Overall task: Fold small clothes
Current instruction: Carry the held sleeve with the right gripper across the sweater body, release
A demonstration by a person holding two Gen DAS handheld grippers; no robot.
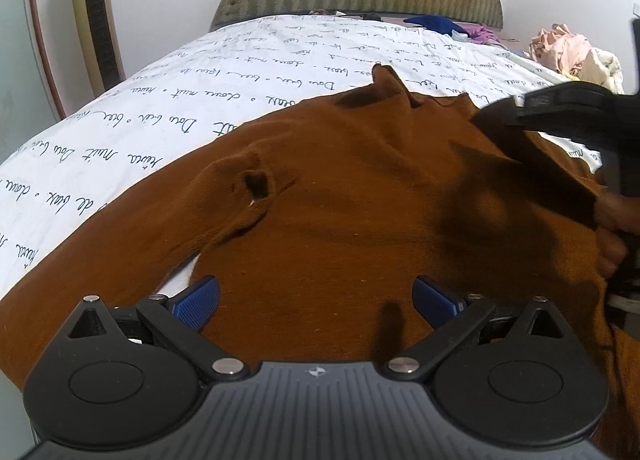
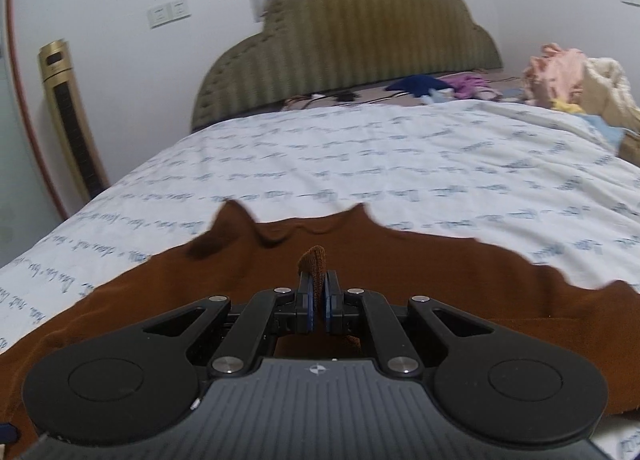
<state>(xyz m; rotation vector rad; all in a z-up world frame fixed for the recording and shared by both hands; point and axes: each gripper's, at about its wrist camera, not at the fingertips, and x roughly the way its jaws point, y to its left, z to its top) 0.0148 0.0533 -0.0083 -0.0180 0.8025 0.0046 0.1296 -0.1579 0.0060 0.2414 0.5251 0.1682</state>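
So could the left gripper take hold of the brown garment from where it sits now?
Probably yes: the left gripper is open just above the brown garment, with nothing between its fingers and the cloth.

Bed (image 2: 360, 164) beyond the brown garment (image 1: 340, 200): open sheet, clear passage up to the headboard (image 2: 340, 32). Far right corner obstructed by a clothes pile (image 2: 568, 72); loose clothes (image 2: 440, 86) lie along the headboard foot. Right tool (image 1: 560, 116) and hand (image 1: 612, 228) occupy the garment's right side. Left tool (image 1: 316, 300) hangs over the near edge. Left bedside: tall gold unit (image 2: 68, 120).
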